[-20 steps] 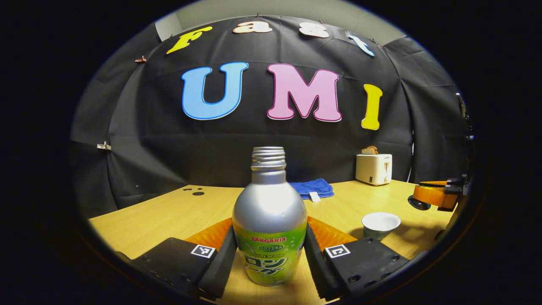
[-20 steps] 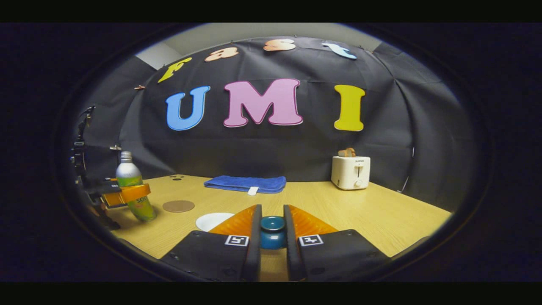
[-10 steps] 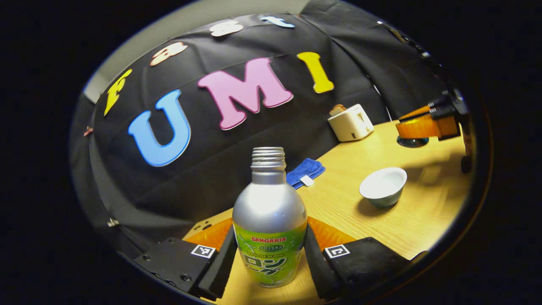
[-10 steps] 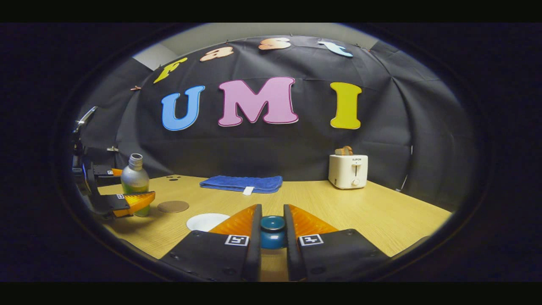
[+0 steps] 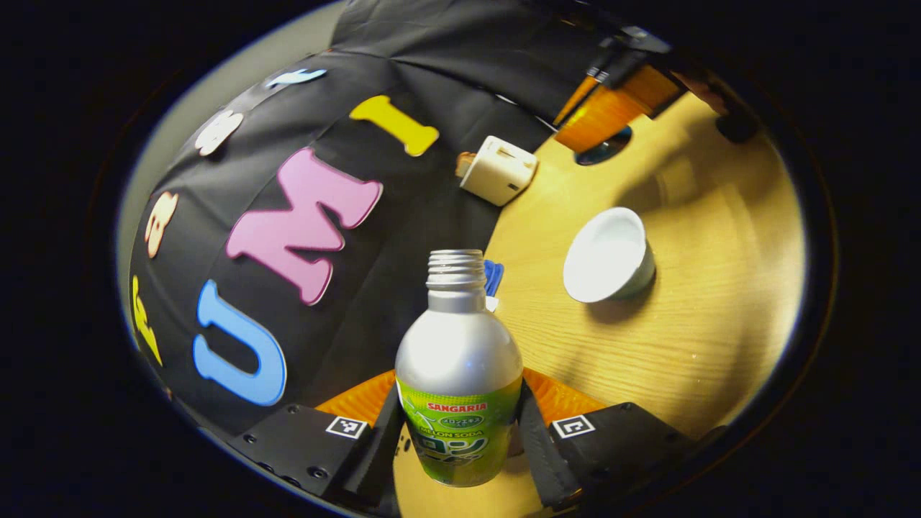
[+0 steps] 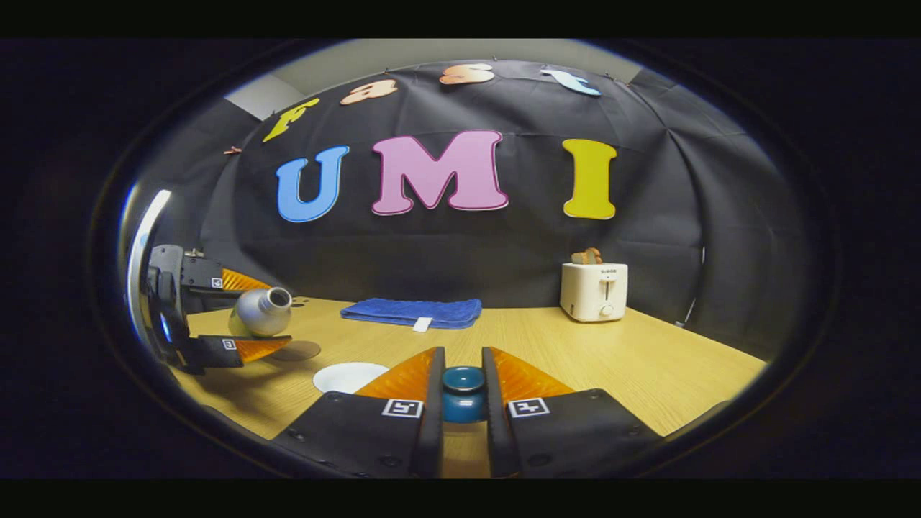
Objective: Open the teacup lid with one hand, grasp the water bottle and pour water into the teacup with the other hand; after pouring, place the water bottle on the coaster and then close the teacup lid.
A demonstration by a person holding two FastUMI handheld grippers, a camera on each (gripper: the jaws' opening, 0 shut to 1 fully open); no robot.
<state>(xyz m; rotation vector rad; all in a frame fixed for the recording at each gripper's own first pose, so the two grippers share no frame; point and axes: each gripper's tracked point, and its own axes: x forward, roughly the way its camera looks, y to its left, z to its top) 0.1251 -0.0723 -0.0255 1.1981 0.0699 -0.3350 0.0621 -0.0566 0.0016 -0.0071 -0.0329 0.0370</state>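
Now we see the left gripper [image 5: 457, 439] clamped on the water bottle [image 5: 458, 381], its jaws pressing the green-labelled lower body from both sides, and the bottle is uncapped, its threaded neck bare. From the right gripper view the same bottle [image 6: 260, 311] lies tipped far over in the air, its open mouth pointing toward the teacup [image 6: 350, 375], held above the worktop [image 6: 647, 367] and just above the round brown coaster [image 6: 296, 350]. In the left gripper view the teacup [image 5: 608, 255] sits open on the worktop [image 5: 705, 309], white inside, well apart from the bottle's mouth; we cannot tell whether any water is in it. The right gripper [image 6: 463, 403] has its jaws closed together on the teacup lid [image 6: 463, 394], gripping its blue knob, and holds it beside the teacup, on the side away from the bottle. Beyond the teacup, near the back wall, a folded blue towel [image 6: 414, 311] lies flat, and to its right stands a white toaster [image 6: 594, 291] with a slice of bread in its slot. The right gripper [image 5: 611, 108] also shows in the left gripper view, beyond the teacup.
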